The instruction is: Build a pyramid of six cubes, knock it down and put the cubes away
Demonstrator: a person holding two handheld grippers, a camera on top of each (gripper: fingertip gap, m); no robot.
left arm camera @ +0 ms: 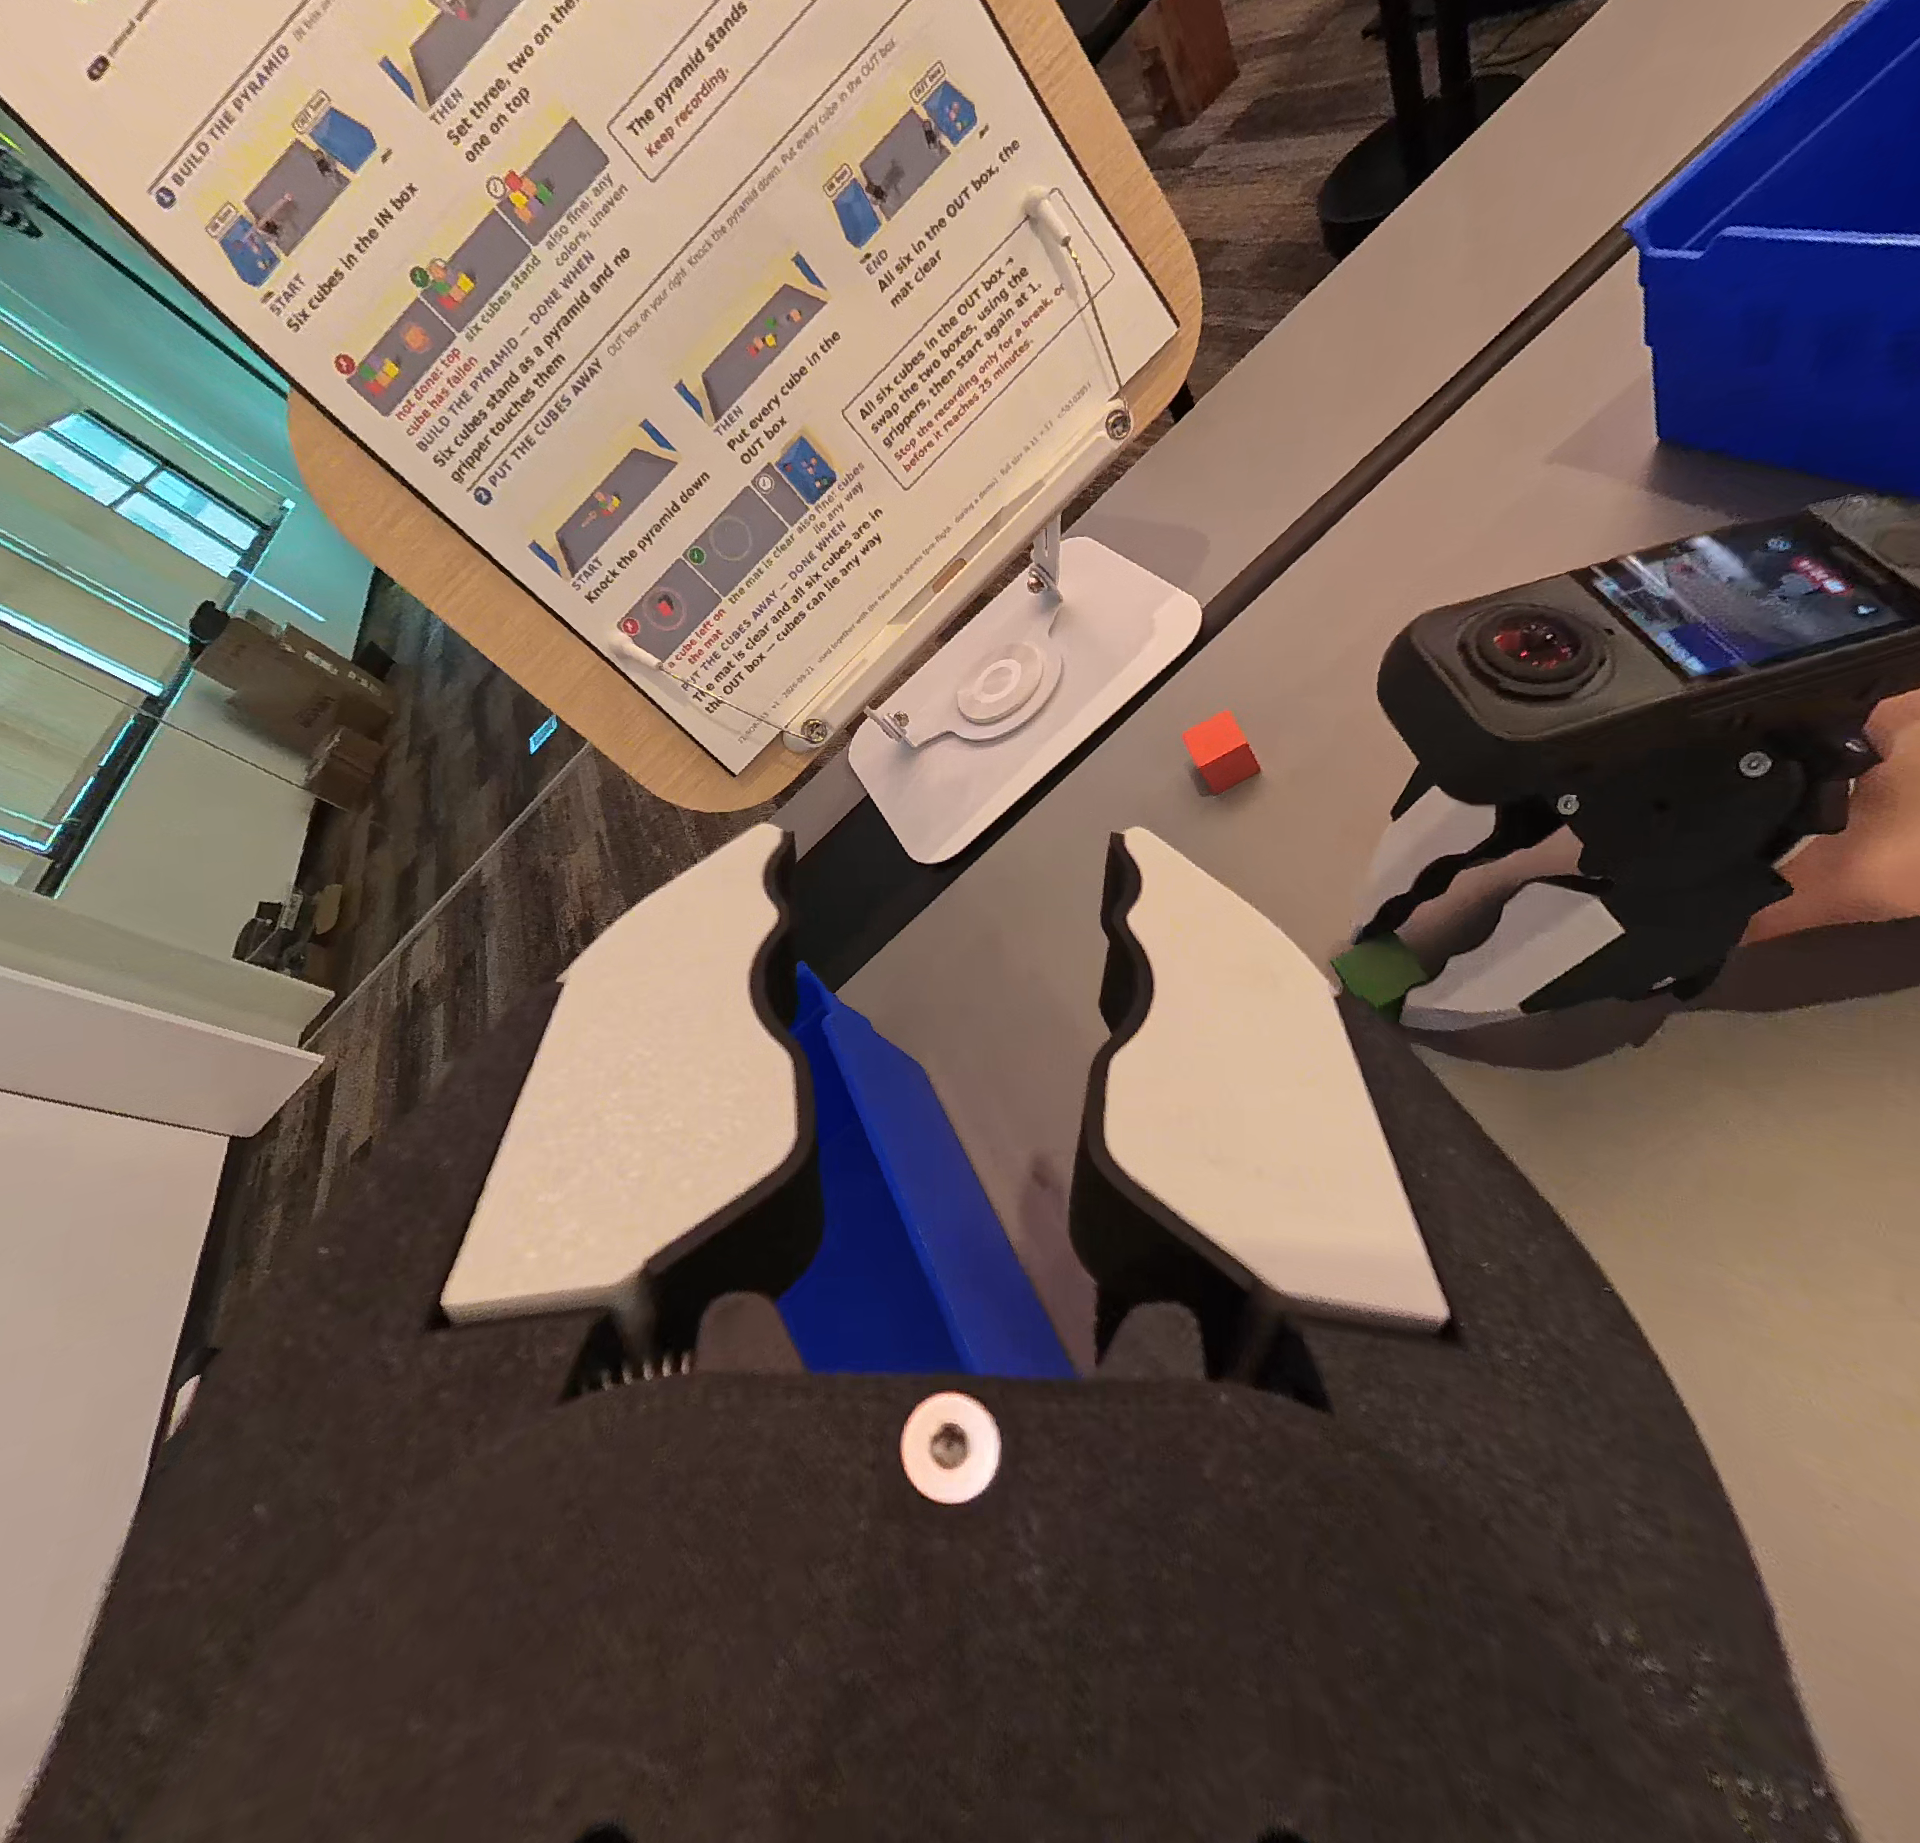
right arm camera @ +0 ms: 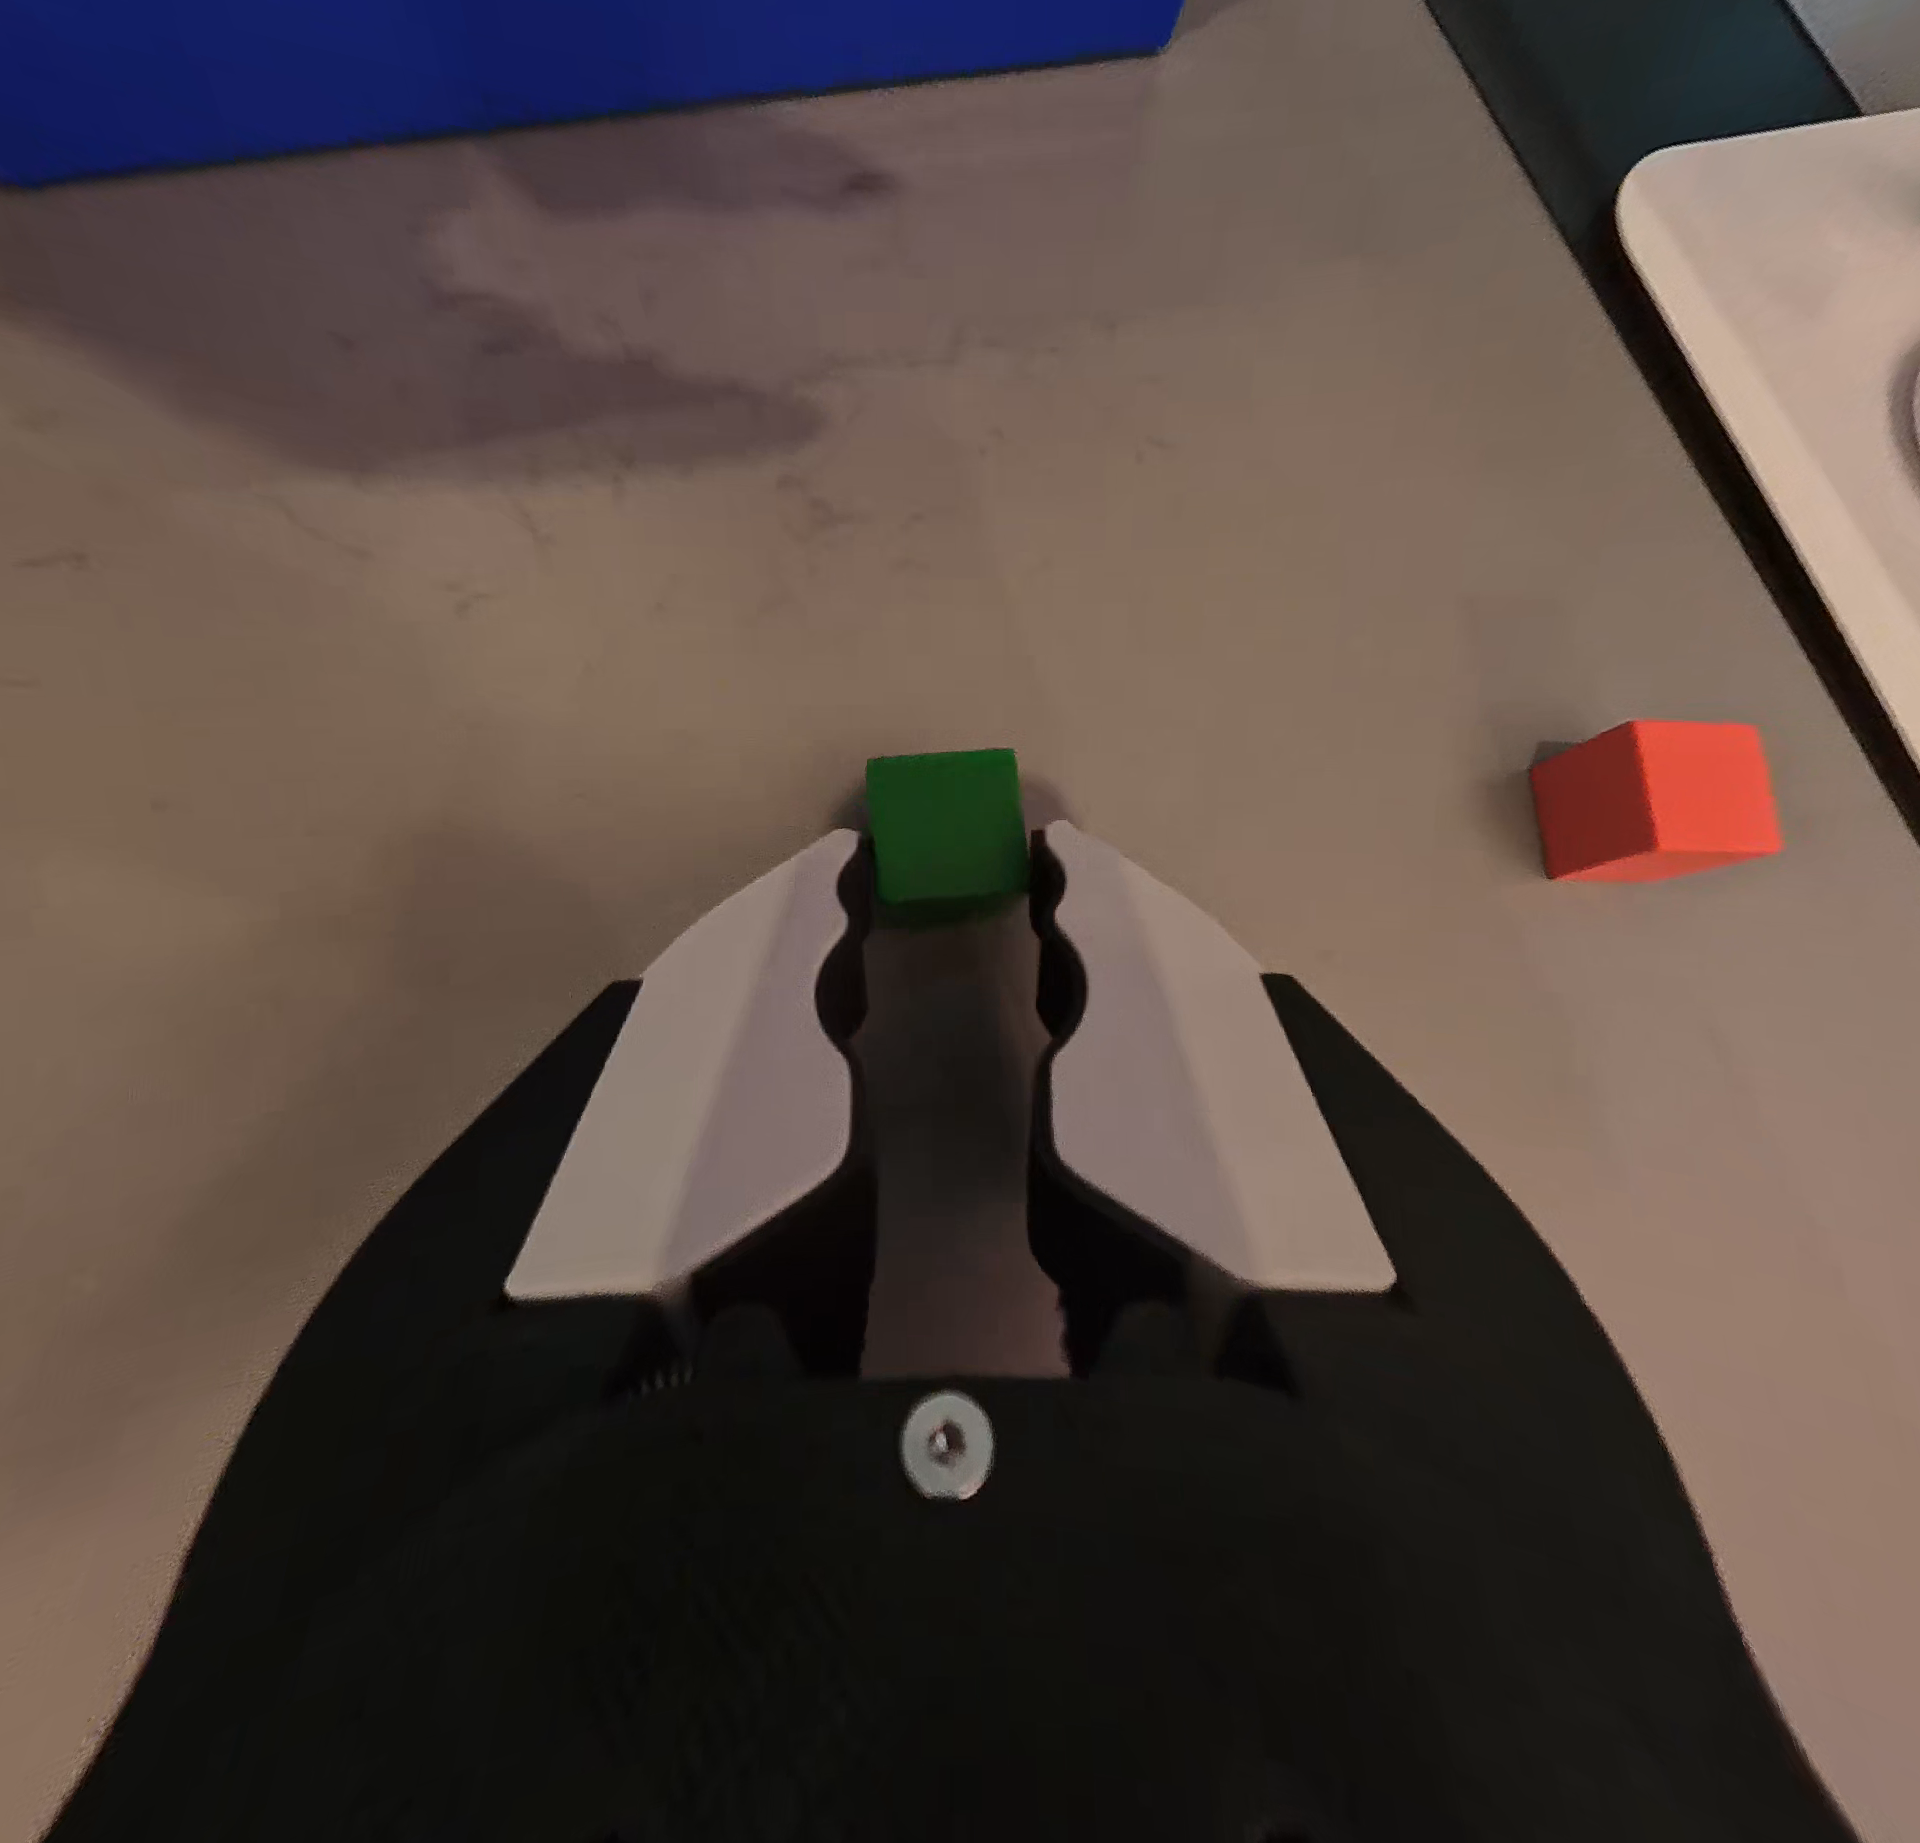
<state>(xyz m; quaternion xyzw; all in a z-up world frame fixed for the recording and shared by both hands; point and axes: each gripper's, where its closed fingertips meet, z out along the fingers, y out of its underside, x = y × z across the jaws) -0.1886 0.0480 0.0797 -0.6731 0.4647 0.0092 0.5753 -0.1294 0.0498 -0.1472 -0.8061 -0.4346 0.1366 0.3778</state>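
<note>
where right claw (right arm camera: 943,837) grips: green cube (right arm camera: 943,825) | matte, square-edged

Left wrist view high, tilted, facing instruction board (left arm camera: 644,339), right wrist view low, close, both sharing red cube (left arm camera: 1222,751) (right arm camera: 1657,798)

Dim, soft shadows, fisheye edges

blue bin (right arm camera: 582,37): cut off by top edge | white stand base (right arm camera: 1787,422): cut by right edge | green cube (left arm camera: 1377,972): partly hidden behind left gripper's finger
</note>
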